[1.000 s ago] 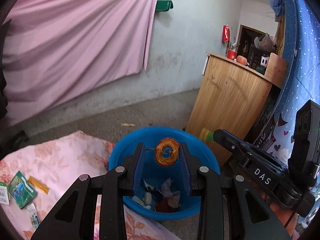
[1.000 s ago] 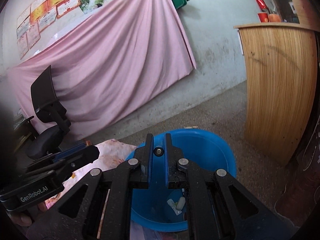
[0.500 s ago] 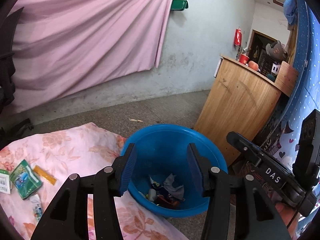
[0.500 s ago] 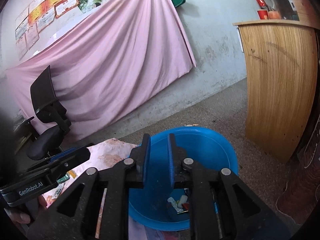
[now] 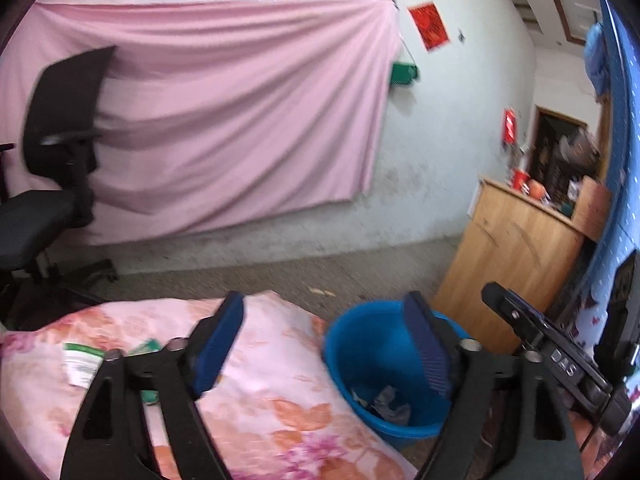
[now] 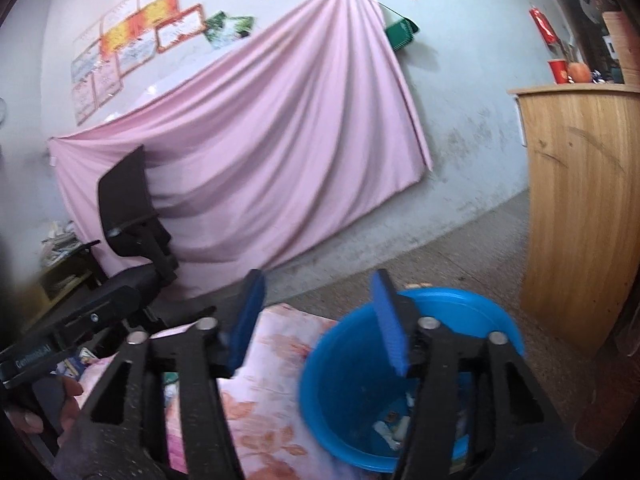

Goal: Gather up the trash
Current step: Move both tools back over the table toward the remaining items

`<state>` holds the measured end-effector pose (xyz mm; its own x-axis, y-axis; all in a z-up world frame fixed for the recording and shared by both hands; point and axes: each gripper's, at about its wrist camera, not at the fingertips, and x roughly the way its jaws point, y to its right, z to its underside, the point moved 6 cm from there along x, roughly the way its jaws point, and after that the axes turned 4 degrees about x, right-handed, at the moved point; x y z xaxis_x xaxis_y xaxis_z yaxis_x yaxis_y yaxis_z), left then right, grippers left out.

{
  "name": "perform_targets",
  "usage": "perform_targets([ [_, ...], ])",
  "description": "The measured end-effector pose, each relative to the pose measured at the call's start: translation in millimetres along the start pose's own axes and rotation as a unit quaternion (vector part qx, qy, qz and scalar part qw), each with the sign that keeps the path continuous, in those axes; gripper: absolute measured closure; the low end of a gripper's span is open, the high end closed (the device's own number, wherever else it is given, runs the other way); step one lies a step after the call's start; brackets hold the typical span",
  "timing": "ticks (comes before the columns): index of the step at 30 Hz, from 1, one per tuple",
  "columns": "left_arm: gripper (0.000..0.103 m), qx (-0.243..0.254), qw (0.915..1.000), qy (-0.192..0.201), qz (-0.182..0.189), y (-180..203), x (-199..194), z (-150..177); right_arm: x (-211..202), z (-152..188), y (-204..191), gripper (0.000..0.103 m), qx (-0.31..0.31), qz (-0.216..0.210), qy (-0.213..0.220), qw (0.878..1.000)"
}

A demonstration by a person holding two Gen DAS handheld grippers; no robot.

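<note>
A blue plastic basin (image 5: 360,344) (image 6: 340,392) stands on the floor beside a pink floral cloth (image 5: 280,392) (image 6: 276,392); crumpled wrappers (image 5: 386,402) and small white scraps (image 6: 394,426) lie in its bottom. My left gripper (image 5: 326,344) is wide open and empty, raised over the cloth's edge and the basin's left rim. My right gripper (image 6: 318,322) is also wide open and empty, above the basin's left rim. A green and white packet (image 5: 82,366) and a green wrapper (image 5: 148,347) lie on the cloth at the left, partly hidden by the left finger.
A wooden counter (image 5: 516,256) (image 6: 580,208) stands right of the basin. A black office chair (image 5: 52,168) (image 6: 132,232) sits at the left before a pink wall sheet (image 5: 224,120). The other gripper's body (image 5: 560,360) (image 6: 60,332) shows at each view's edge, with a hand (image 6: 44,408) below.
Both grippers have opened wider and swung left and up, away from over the basin. The orange coil held by the left gripper one second ago is gone from its fingers.
</note>
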<state>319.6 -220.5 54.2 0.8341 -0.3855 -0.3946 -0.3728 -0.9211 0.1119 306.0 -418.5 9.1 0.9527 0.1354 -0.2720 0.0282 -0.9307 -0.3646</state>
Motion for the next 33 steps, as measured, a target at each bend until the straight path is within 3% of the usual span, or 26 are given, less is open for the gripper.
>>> perform_targets([
  [3, 0.004, -0.01, 0.9988, 0.036, -0.033, -23, -27, -1, -5, -3, -24, 0.0, -0.016, -0.019, 0.026, 0.999],
  [8, 0.002, -0.015, 0.9937, 0.07, -0.087, -57, -64, 5, -19, -3, -70, 0.0, -0.051, -0.064, 0.079, 0.994],
  [20, 0.002, -0.009, 0.9767, 0.116, -0.18, -128, -144, 19, -33, 15, -145, 0.0, -0.092, -0.131, 0.131, 0.978],
  [26, 0.002, -0.005, 0.9697, 0.132, -0.206, -148, -162, 40, -31, 27, -166, 0.0, -0.113, -0.143, 0.13, 0.975],
  [33, 0.002, 0.002, 0.9698, 0.108, -0.219, -161, -158, 67, -4, 54, -182, 0.0, -0.151, -0.125, 0.068, 0.978],
])
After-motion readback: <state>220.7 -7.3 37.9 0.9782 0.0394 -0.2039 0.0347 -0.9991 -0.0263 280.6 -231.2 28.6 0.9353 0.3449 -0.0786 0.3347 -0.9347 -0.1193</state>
